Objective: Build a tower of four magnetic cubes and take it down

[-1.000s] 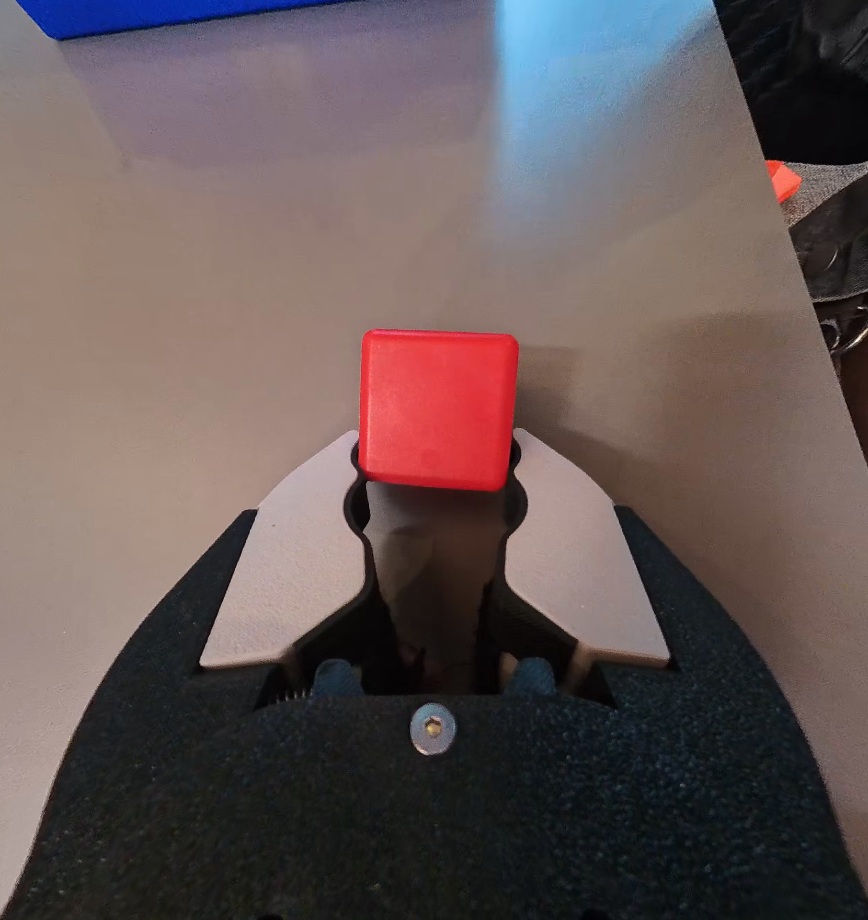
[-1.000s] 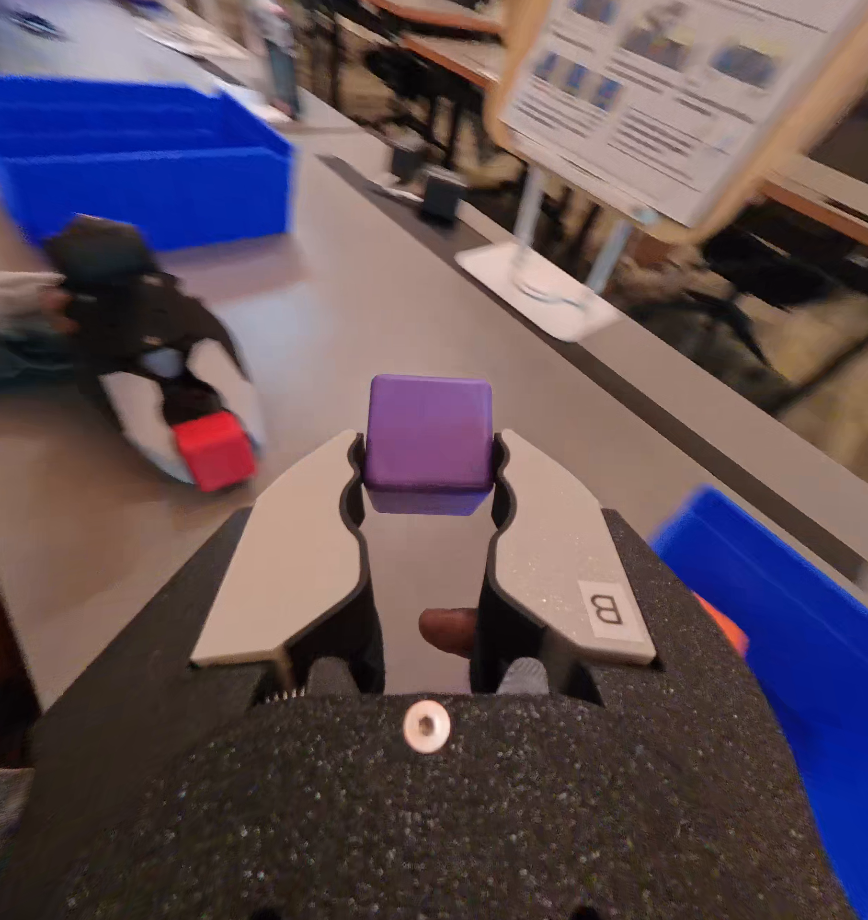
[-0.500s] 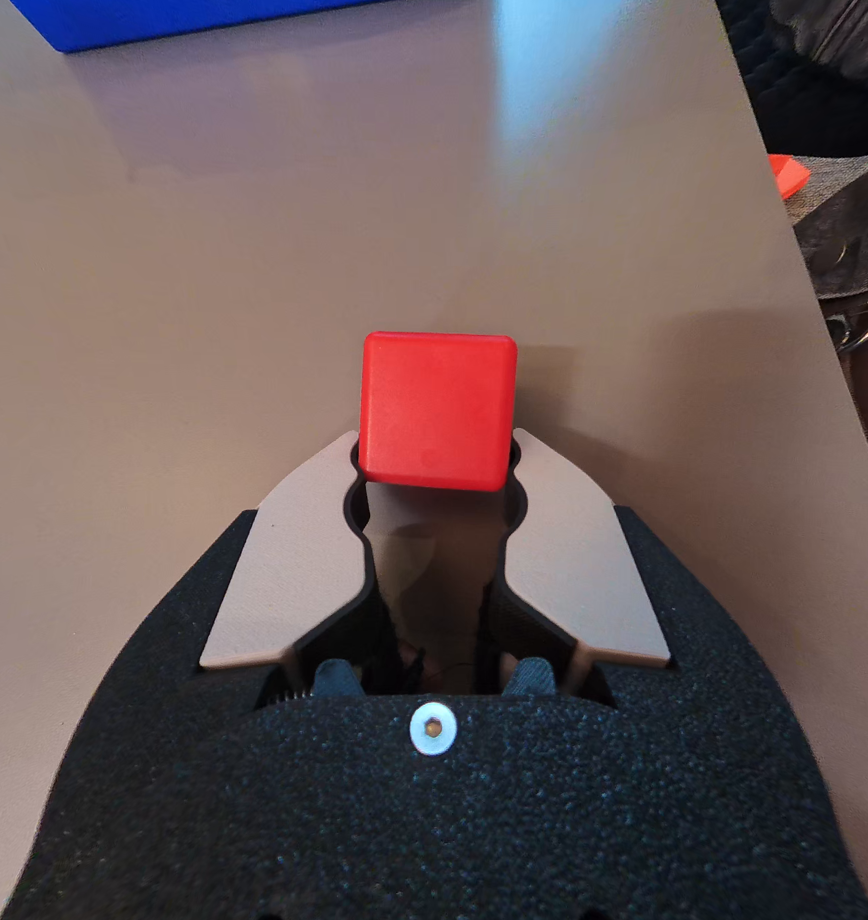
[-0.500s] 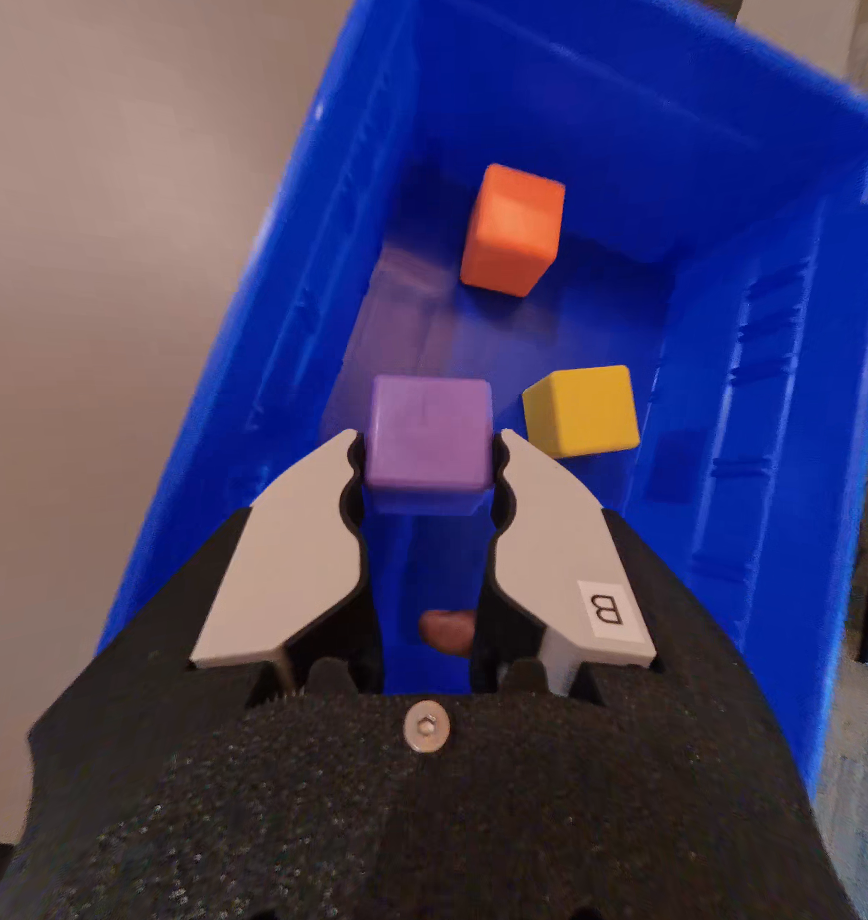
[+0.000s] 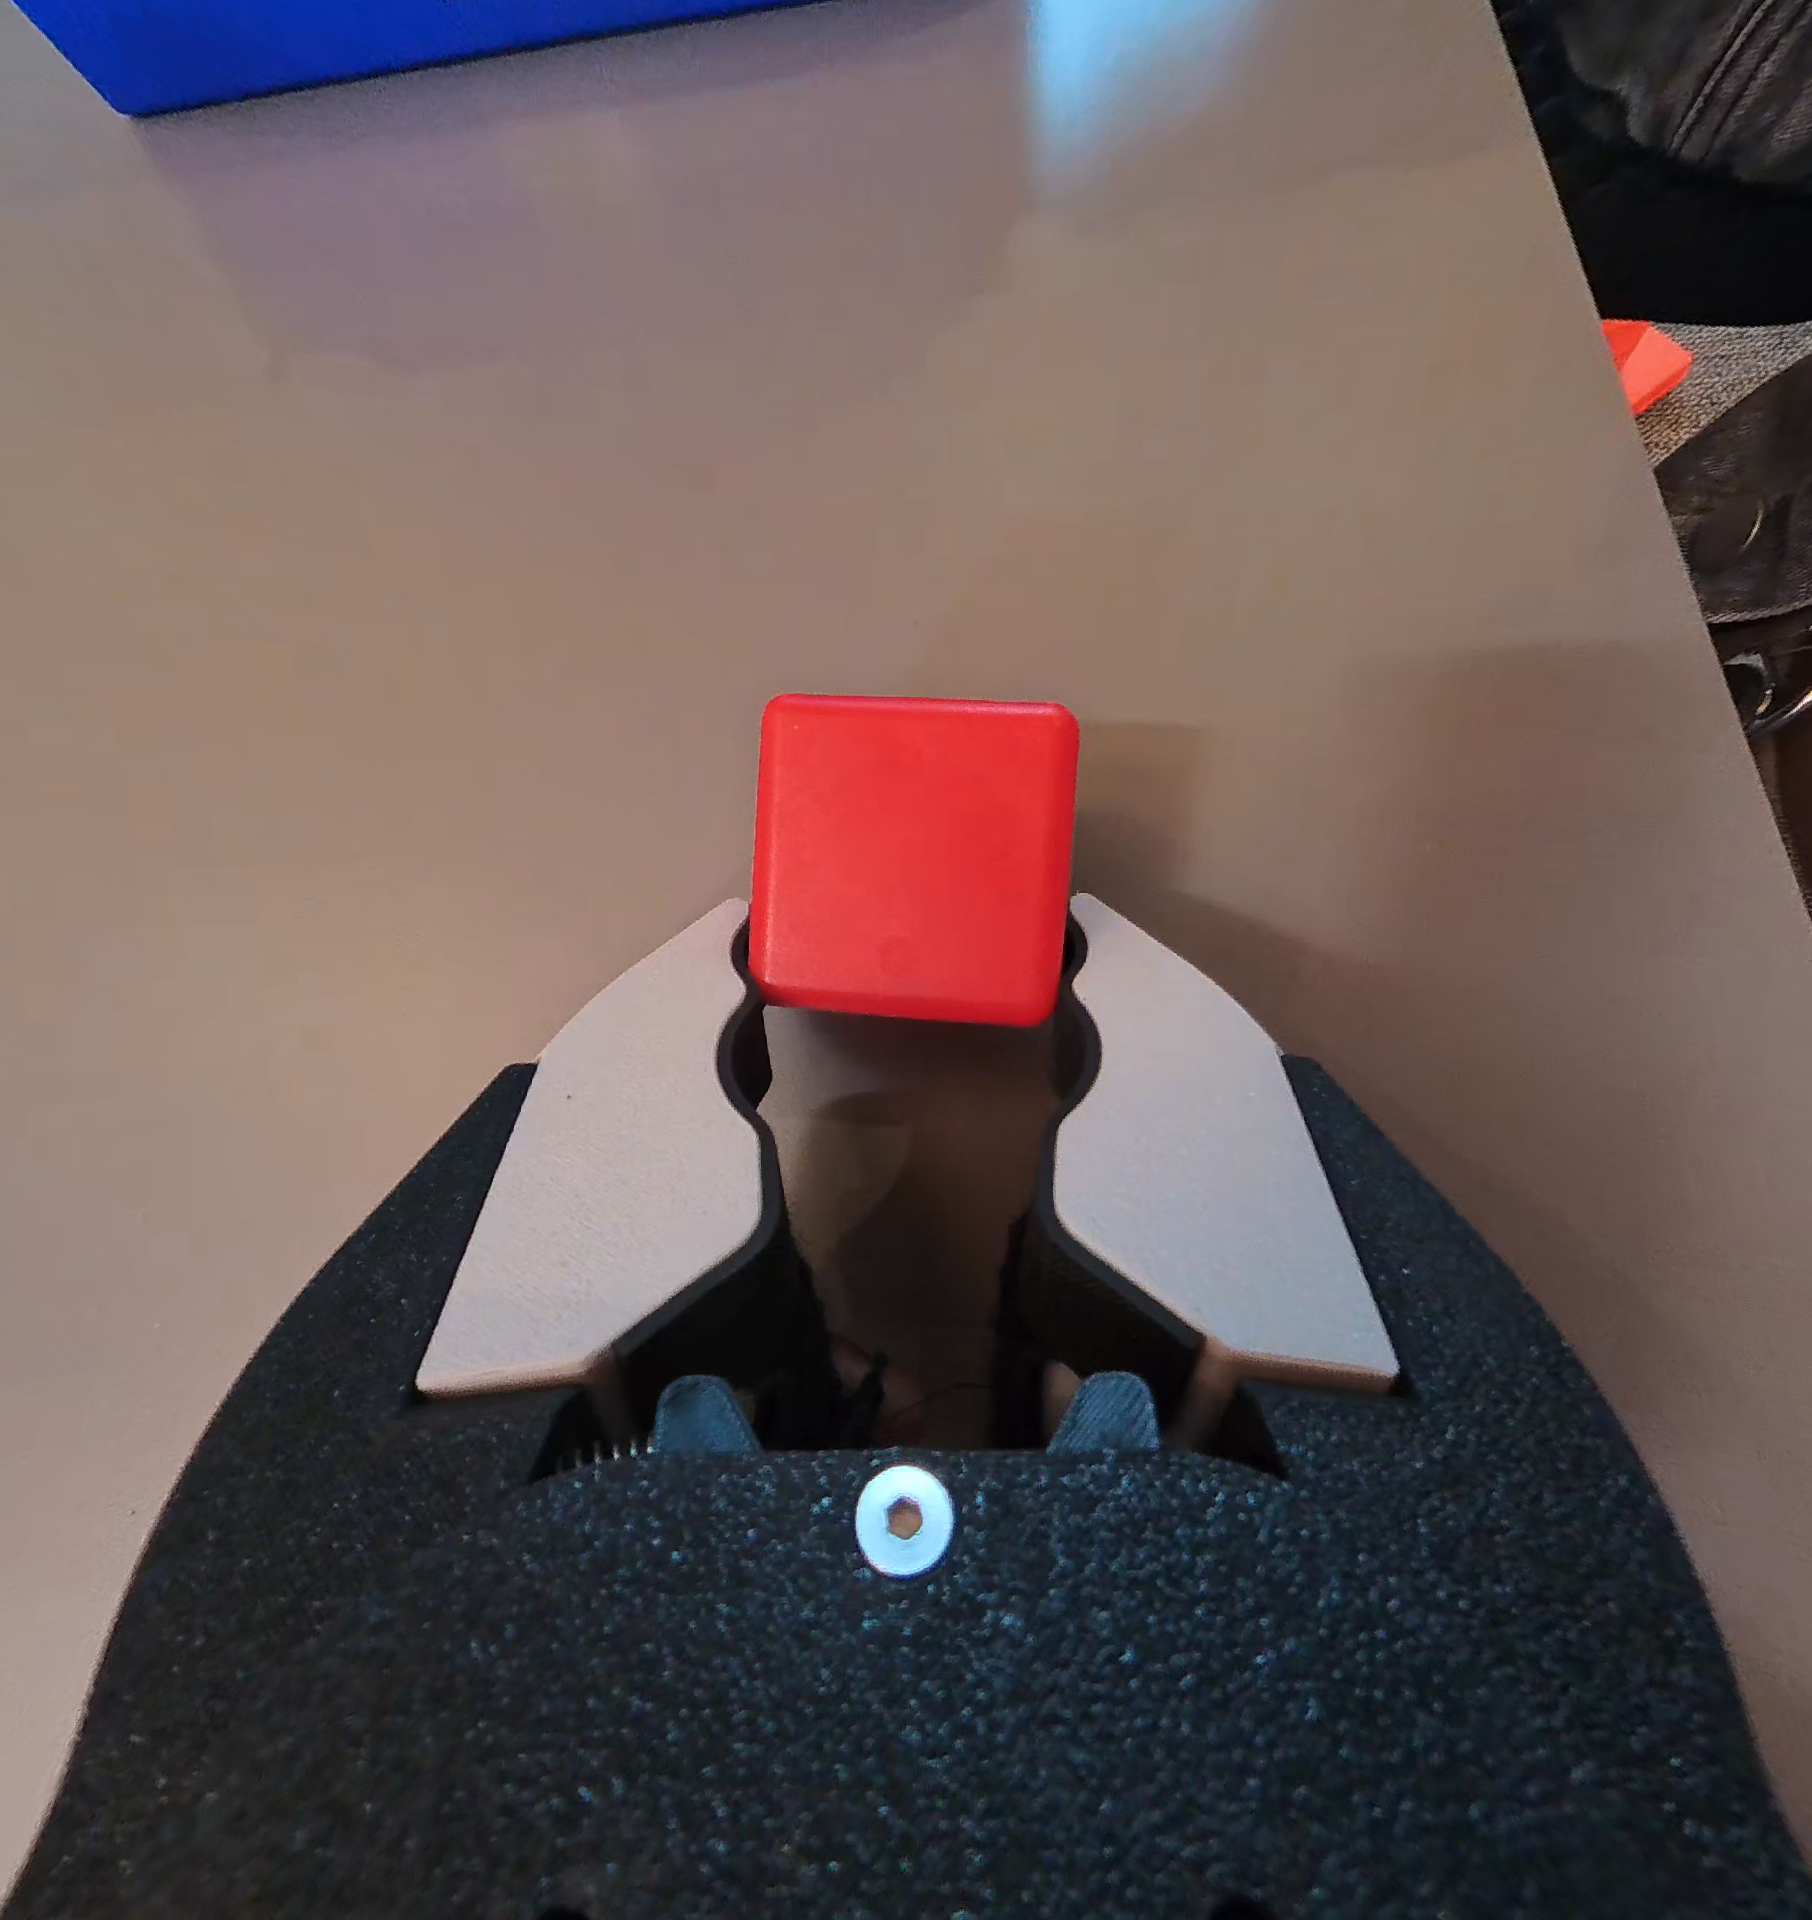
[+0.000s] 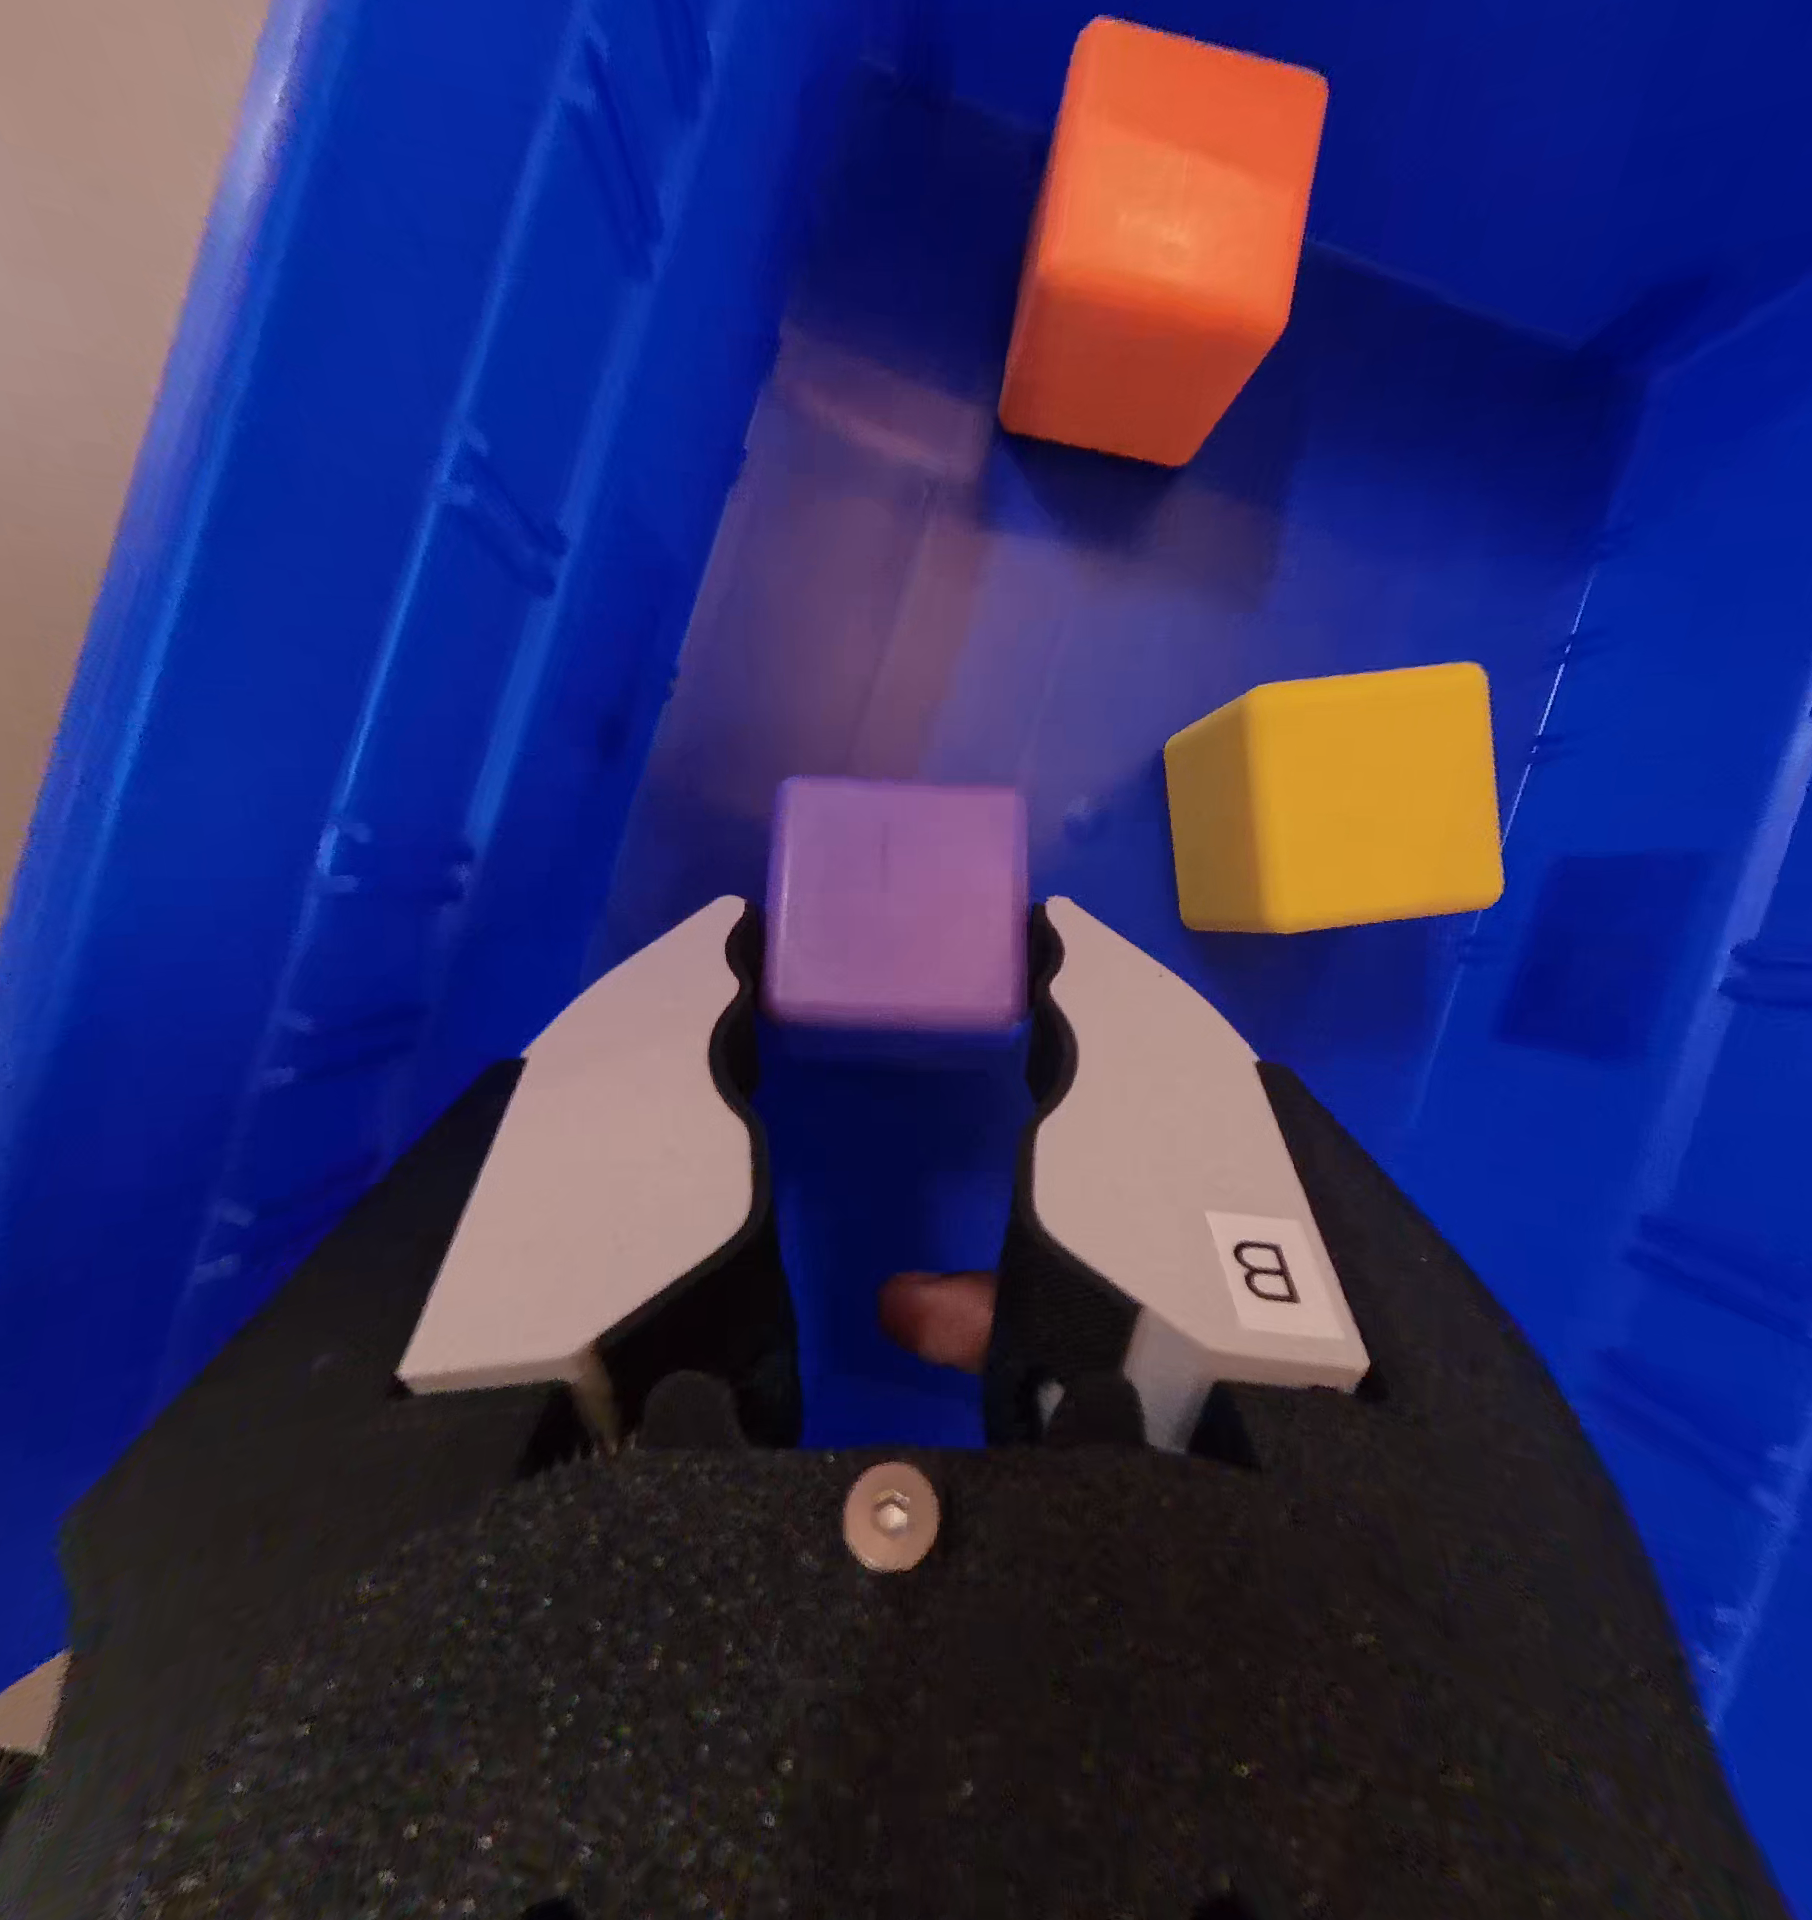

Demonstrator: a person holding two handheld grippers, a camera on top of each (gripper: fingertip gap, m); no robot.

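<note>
My left gripper (image 5: 912, 956) is clamped on the red cube (image 5: 914, 857), both pads pressing its sides, over bare table (image 5: 466, 571). My right gripper (image 6: 889, 961) is clamped on the purple cube (image 6: 891, 904), hovering inside the blue bin (image 6: 414, 623). Orange cube (image 6: 1156, 239) and yellow cube (image 6: 1333, 795) lie on the bin floor. Risks: 1) releasing purple near yellow, the magnets could snap the 2 together or flip it; 2) fingers clipping the bin wall.
</note>
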